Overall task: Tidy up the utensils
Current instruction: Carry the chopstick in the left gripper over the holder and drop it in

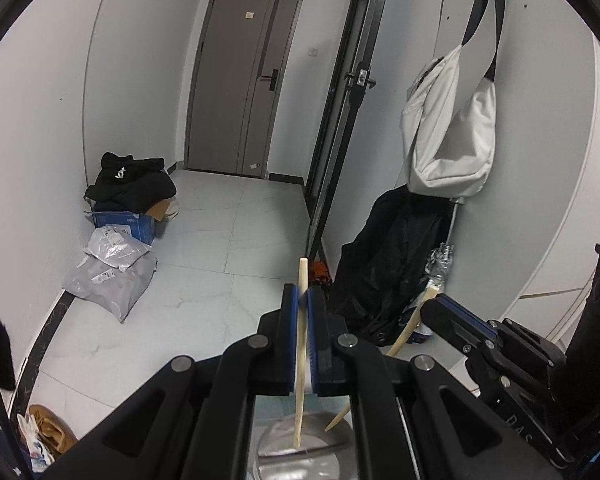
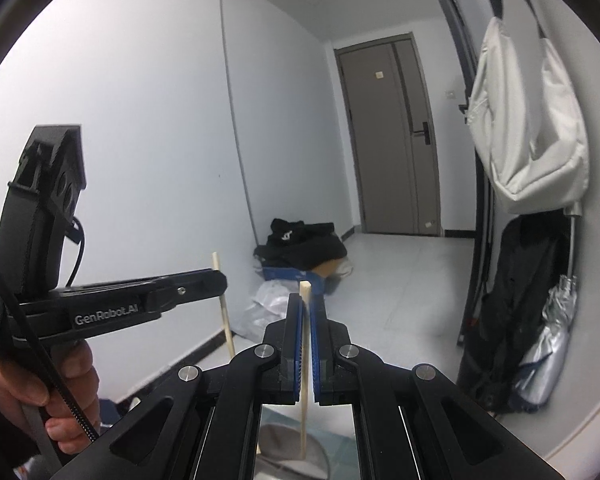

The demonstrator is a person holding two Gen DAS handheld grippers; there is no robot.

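In the left wrist view my left gripper (image 1: 303, 298) is shut on a pale wooden chopstick (image 1: 299, 416) that stands nearly upright between the blue pads. Its lower end hangs over a shiny metal bowl (image 1: 272, 446). To the right, my right gripper (image 1: 430, 312) is shut on a second chopstick (image 1: 404, 332), which slants down toward the same bowl. In the right wrist view the right gripper (image 2: 305, 300) clamps its chopstick (image 2: 304, 412) upright above the bowl (image 2: 278, 446). The left gripper (image 2: 219, 280), in a person's hand (image 2: 66, 396), holds its chopstick (image 2: 227, 328).
A hallway with a pale tiled floor lies ahead, ending at a grey door (image 1: 240, 96). A white bag (image 1: 448, 128), a black jacket (image 1: 388, 264) and a folded umbrella (image 2: 548, 344) hang on the right wall. Black clothes on a blue box (image 1: 128, 188) and plastic bags (image 1: 108, 276) lie at the left.
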